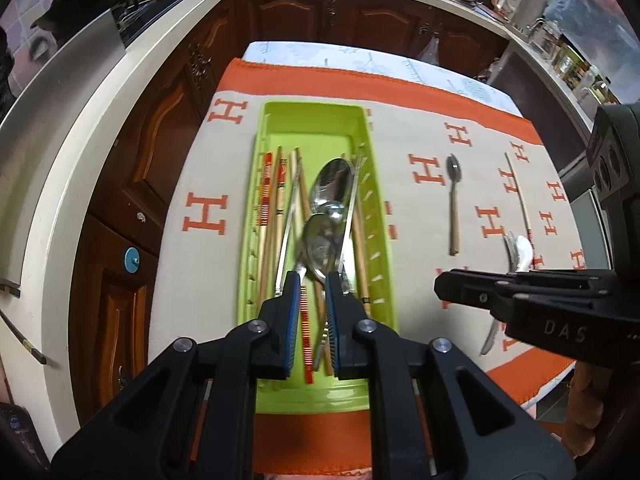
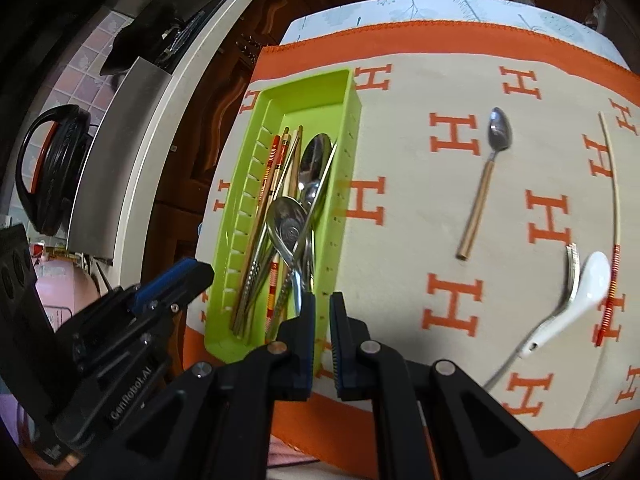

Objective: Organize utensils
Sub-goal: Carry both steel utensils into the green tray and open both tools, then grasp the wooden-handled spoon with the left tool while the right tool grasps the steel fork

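Observation:
A green tray (image 1: 312, 106) (image 2: 308, 80) lies lengthwise on the cloth and holds several chopsticks and metal spoons (image 1: 332, 184) (image 2: 316, 156). My left gripper (image 1: 314, 280) hovers over the tray's near end, open by a small gap with nothing between its pads. My right gripper (image 2: 323, 304) is open by a narrow gap and empty, above the tray's near right corner. To the right on the cloth lie a wood-handled spoon (image 1: 454, 208) (image 2: 480, 200), a fork (image 2: 572, 272), a white ceramic spoon (image 2: 584, 288) and a long chopstick (image 2: 614, 184) with a red-striped end.
A beige cloth (image 1: 400, 200) with orange H marks and an orange border covers the small table. A pale kitchen counter (image 1: 80, 120) over dark wood cabinets curves round the left and back. A black pot lid (image 2: 52, 168) stands at the far left.

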Tool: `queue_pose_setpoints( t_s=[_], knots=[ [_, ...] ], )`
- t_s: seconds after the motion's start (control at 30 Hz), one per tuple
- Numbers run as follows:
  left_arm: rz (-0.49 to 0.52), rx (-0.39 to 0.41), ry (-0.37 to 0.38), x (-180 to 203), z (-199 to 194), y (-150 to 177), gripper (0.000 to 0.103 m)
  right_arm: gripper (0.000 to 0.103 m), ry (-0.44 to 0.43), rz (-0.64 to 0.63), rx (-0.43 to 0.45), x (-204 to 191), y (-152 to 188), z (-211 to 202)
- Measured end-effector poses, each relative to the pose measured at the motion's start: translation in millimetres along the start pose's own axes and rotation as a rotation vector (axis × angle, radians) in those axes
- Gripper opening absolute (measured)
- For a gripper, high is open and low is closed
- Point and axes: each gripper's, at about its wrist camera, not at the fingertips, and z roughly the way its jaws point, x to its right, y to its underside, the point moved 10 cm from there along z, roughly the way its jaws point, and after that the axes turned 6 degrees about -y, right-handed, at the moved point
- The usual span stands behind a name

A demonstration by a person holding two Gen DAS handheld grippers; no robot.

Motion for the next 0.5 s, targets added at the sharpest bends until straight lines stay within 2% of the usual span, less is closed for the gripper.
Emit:
queue_pose_setpoints(
  t_s=[0.17, 0.2, 0.23, 0.3, 0.5],
  knots=[
    [0.053, 0.005, 0.009, 24, -15, 2, 0.013, 0.007, 0.009, -0.026, 0.042, 8, 7, -24],
    [0.066, 0.007, 0.013, 30, -18, 2, 0.022, 0.007, 0.014, -0.033, 0.053, 11, 9, -32],
    [0.081, 0.014, 0.019, 37, -22, 2, 0.035, 0.007, 0.019, -0.035, 0.058, 15, 10, -37],
    [0.108, 0.042, 0.025, 50, -32, 1, 0.043, 0.007, 0.03, -0.034, 0.076, 24, 11, -52],
    [0.178, 0.075, 0.061, 94, -52, -6, 0.043, 0.009, 0.078, -0.007, 0.146, 59, 11, -100]
  ],
)
